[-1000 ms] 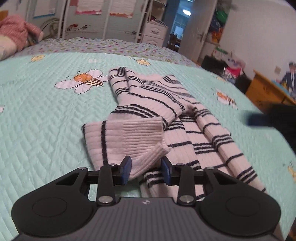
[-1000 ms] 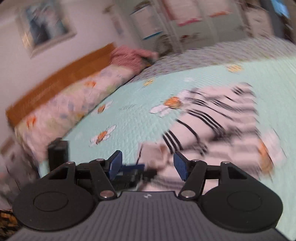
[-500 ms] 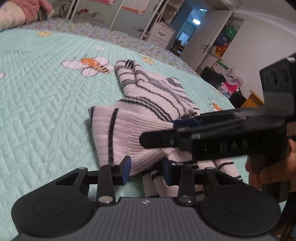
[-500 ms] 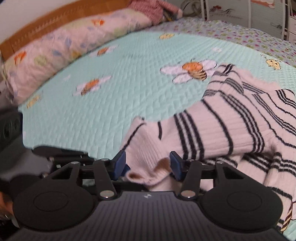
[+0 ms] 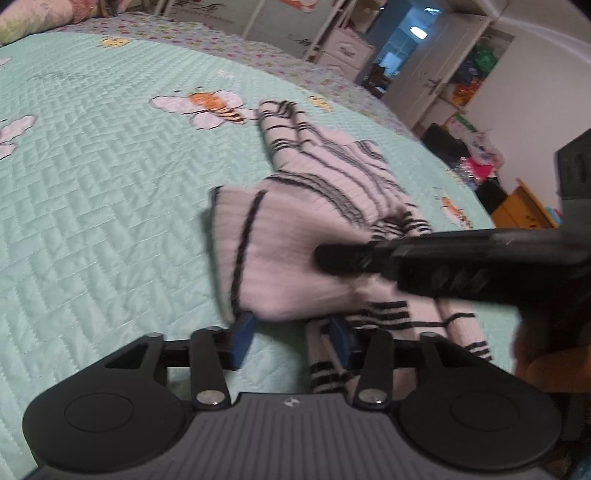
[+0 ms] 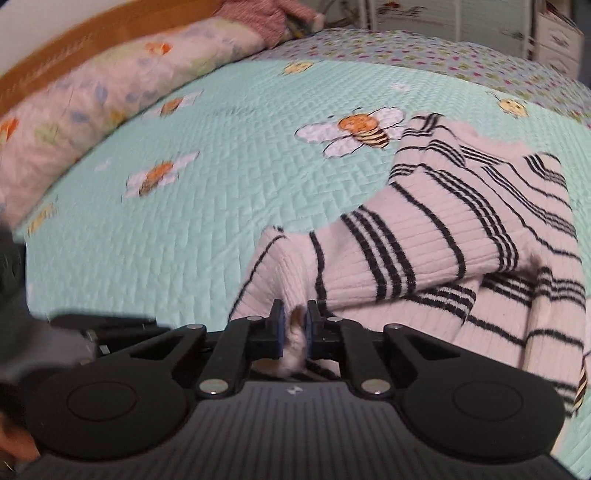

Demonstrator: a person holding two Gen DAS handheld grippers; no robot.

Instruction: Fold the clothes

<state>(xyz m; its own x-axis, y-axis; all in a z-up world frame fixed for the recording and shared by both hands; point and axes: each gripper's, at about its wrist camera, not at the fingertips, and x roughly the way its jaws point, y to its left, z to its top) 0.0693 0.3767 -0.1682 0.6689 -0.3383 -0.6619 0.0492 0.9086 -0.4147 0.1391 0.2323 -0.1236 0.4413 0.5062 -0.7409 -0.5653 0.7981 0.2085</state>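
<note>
A pale pink knit sweater with black stripes [image 5: 332, 192] [image 6: 461, 229] lies partly folded on the mint quilted bedspread [image 5: 92, 184] [image 6: 184, 221]. My right gripper [image 6: 294, 326] is shut on the sweater's near ribbed edge, with cloth pinched between its blue pads. In the left wrist view the right gripper [image 5: 332, 256] reaches in from the right, over the folded part. My left gripper [image 5: 291, 341] is open just short of the lifted fold, with bare bedspread and a striped cuff between its fingers.
A flowered pillow [image 6: 74, 110] and a wooden headboard [image 6: 66, 48] line the far left. A red garment [image 6: 258, 14] lies at the head of the bed. White drawers [image 5: 343, 40], an open door and an orange cabinet [image 5: 524, 206] stand beyond the bed's far side.
My right gripper swung in over the bed and shut on the sweater's ribbed edge. The left gripper stayed open, and the cloth that lay between its fingers has lifted off.
</note>
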